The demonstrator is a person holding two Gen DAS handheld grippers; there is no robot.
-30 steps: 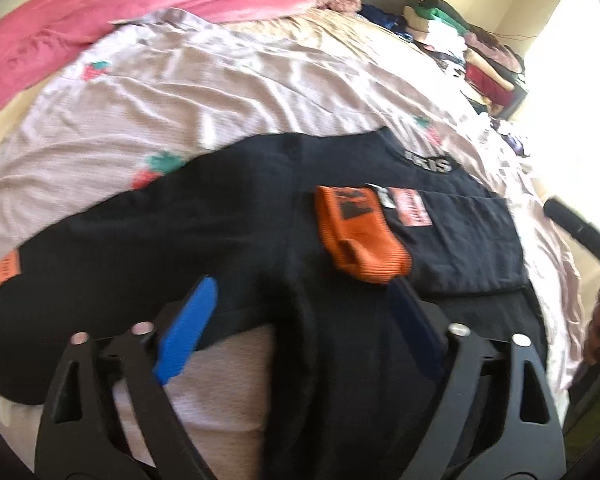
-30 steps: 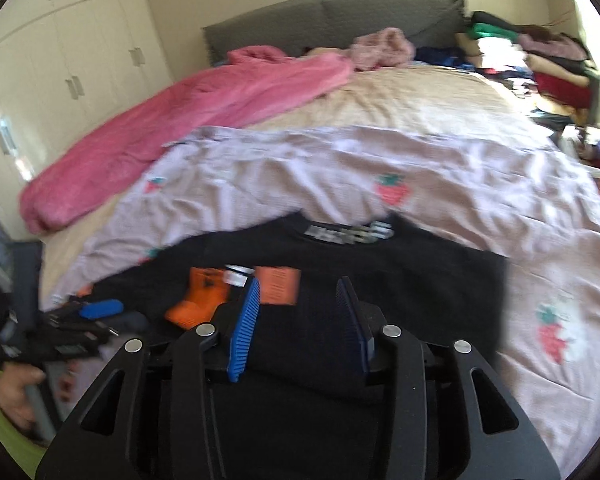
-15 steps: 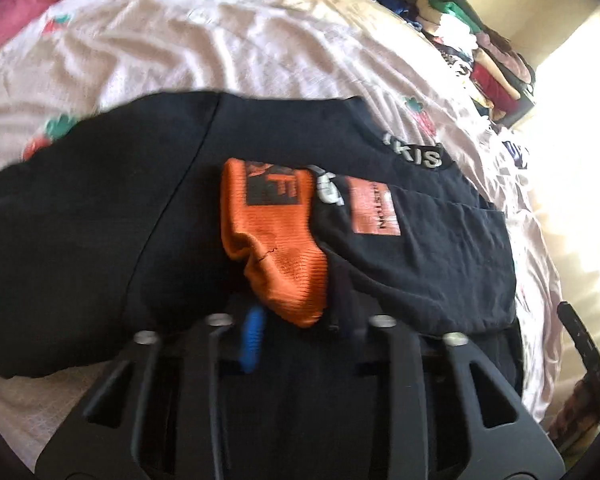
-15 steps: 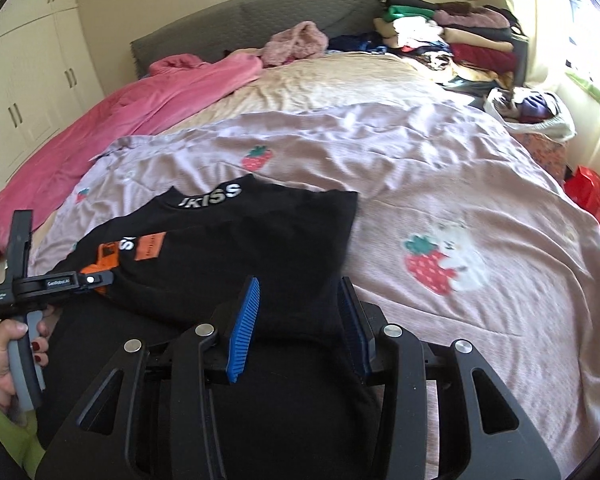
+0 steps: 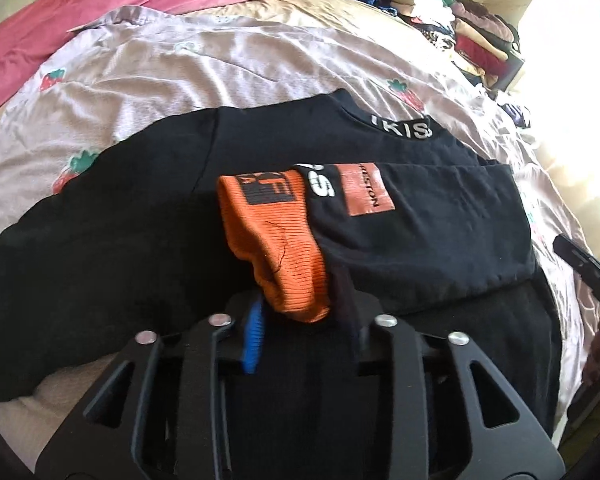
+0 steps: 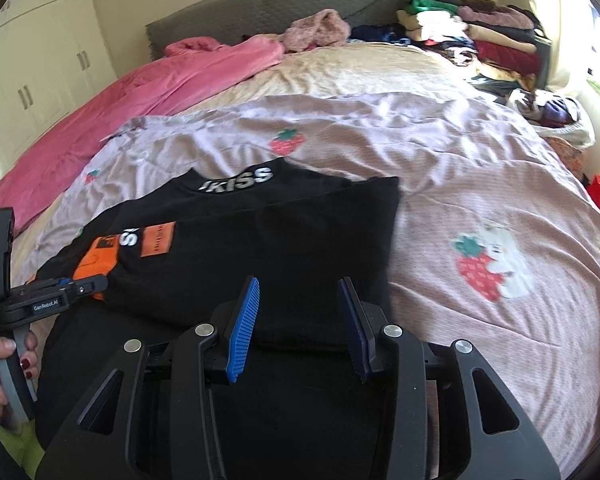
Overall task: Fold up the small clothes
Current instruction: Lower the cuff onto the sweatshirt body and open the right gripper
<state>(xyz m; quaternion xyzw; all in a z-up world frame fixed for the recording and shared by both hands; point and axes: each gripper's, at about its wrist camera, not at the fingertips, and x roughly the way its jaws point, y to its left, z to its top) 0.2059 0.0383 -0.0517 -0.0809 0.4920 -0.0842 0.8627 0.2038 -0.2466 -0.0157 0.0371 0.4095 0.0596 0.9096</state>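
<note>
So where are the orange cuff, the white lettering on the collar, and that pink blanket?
orange cuff (image 5: 278,248): left wrist view, on its ribbed middle.
white lettering (image 6: 236,179): right wrist view, on the letters across the black collar.
pink blanket (image 6: 152,88): right wrist view, on the middle of its long fold.

Black tongs (image 6: 298,316) with ribbed blue pads (image 6: 242,330) and silver screws.
</note>
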